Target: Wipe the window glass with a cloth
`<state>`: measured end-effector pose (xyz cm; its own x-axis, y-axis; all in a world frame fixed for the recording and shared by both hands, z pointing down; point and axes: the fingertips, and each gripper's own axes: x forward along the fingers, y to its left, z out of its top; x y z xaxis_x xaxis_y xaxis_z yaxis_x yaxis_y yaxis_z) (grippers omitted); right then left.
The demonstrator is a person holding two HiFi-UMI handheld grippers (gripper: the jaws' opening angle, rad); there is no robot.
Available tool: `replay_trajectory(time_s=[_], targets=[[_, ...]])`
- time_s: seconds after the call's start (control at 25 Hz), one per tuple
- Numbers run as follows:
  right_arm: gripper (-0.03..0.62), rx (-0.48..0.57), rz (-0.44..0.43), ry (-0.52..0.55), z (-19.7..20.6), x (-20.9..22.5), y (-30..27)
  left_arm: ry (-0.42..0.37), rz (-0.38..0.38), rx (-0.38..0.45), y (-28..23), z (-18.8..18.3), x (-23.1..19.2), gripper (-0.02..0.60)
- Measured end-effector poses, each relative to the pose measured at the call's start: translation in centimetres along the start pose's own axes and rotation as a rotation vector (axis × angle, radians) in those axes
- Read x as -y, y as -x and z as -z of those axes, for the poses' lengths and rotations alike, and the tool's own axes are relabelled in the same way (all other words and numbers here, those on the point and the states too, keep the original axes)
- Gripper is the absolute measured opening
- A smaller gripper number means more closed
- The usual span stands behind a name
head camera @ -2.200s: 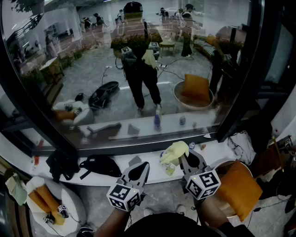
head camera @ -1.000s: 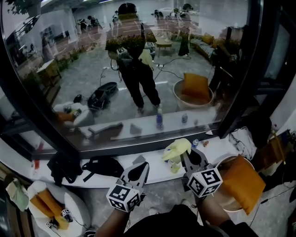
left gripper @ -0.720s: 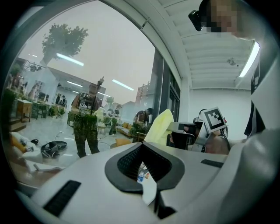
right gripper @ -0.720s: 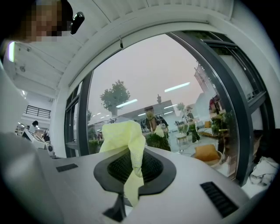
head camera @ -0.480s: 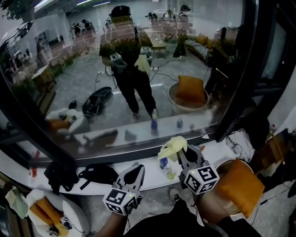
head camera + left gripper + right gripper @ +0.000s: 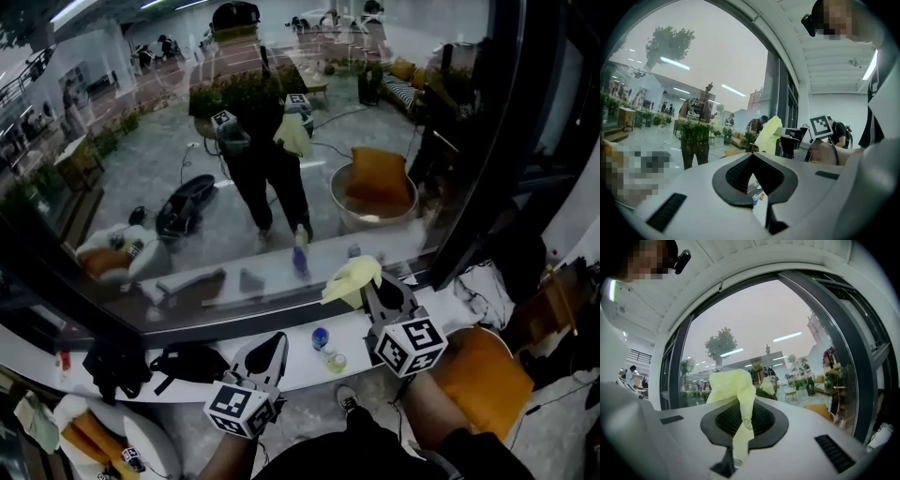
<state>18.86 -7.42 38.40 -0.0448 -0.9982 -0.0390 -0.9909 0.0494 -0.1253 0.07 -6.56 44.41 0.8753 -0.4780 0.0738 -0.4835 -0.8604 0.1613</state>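
– Black bag is seen slumped on the white sill over at the left, lol. Next along, the left gripper is held low, near the sill's front edge and well short of the window glass. Anything clamped in it?

– Nope, nothing. In the left gripper view its jaws are shown pressed together at the tips, and only bits of the sill are glimpsed through the gap lower down. Just right of it, a blue-capped bottle and a greenish bottle are stood side by side on the sill.

– And the cloth?

– Right of the bottles, the yellow cloth is pinched in the right gripper. In the right gripper view a bunched fold is seen above the tips, and a strip is trapped between the pads. The cloth is held up in front of the bottom edge of the pane, by the dark window frame. Whether the glass is actually touched can't be told. A person's reflection is caught higher up in the pane, with the cloth mirrored in it. At the far right, an orange cushion is seen down below the sill.
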Motion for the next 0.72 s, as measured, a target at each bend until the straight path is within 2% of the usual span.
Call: replay_trajectory(time_s=[0.32,0.72], targets=[[0.038,0.03,0.056,0.027,-2.9,6.7,-2.5,-0.001,0.034,-0.019,-5.9,-0.5,0.9,-0.002],[0.038,0.065,0.149,0.052,-5.7,17.4,-6.2,-0.032,0.074,-0.025,-14.7,-1.8,2.2,-0.002]])
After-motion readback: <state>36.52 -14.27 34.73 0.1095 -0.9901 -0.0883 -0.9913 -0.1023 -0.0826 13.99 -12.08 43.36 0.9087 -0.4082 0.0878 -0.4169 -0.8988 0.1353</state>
